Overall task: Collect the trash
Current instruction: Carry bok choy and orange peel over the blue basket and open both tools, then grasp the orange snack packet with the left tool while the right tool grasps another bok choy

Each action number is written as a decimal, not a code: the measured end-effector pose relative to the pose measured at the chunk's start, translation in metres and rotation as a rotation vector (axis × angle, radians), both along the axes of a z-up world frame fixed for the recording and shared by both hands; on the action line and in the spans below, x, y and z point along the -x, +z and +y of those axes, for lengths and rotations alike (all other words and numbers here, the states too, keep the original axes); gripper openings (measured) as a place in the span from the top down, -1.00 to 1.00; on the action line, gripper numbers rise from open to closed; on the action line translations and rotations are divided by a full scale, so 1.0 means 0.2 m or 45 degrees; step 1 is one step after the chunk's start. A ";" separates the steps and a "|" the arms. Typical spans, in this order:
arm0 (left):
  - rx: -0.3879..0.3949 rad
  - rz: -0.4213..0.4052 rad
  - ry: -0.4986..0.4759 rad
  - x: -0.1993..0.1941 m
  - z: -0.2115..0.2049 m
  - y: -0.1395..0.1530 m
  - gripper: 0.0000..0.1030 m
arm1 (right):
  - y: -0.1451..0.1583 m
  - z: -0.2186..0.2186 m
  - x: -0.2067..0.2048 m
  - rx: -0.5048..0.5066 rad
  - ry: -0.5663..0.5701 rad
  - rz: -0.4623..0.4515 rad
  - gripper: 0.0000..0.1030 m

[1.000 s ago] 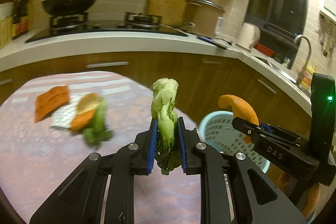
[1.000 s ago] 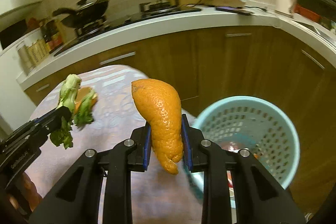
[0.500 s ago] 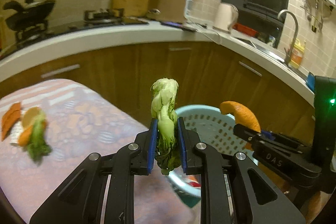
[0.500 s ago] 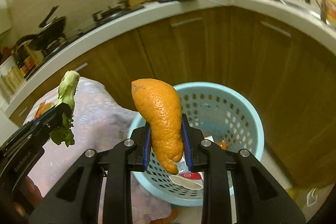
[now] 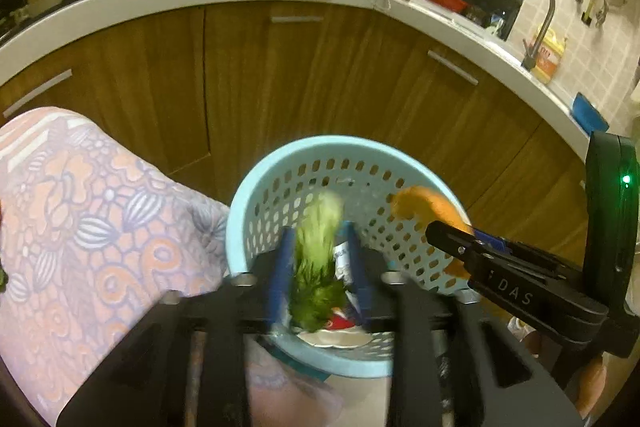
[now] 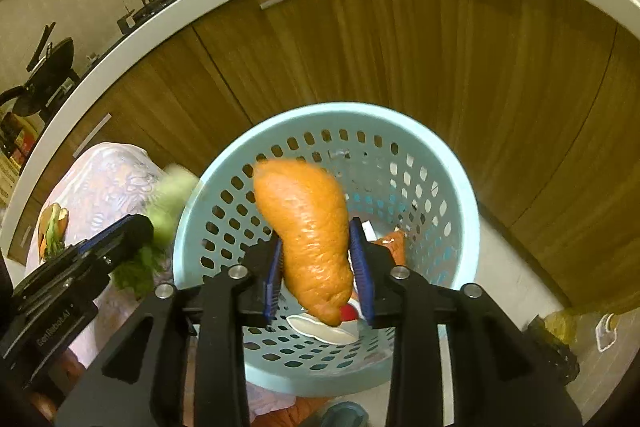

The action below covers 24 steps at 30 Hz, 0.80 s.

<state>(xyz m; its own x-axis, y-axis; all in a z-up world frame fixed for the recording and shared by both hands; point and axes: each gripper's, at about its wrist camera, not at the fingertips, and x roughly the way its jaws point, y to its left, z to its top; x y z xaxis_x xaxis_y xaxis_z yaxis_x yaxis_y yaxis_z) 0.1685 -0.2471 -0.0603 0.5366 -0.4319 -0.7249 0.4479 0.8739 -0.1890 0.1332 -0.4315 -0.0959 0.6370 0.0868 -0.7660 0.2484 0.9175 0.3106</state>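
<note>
Hovering over the blue basket point(image 6: 188, 211), both grippers have just been opening. Left gripper point(image 5: 318, 259): jaws apart, blurred green veg stalk point(image 5: 318, 247) loose btwn them, gaps each side. Right gripper point(image 6: 318, 267): jaws apart too, orange peel point(image 6: 308, 227) btwn the pads, clear of the right pad; left-pad contact unclear. Wrappers point(image 6: 320, 331) lie in basket bottom.
</note>
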 end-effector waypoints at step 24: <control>0.052 -0.145 0.148 0.12 0.40 0.22 -0.08 | 0.26 0.37 0.02 0.116 0.198 -0.143 -0.23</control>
<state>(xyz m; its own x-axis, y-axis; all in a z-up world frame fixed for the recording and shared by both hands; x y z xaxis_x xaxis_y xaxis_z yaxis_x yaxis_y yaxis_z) 0.1442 -0.1677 -0.0164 0.6624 -0.3898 -0.6397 0.3646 0.9137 -0.1792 0.1287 -0.3569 -0.0441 0.7032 0.1246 -0.7000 0.0702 0.9675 0.2427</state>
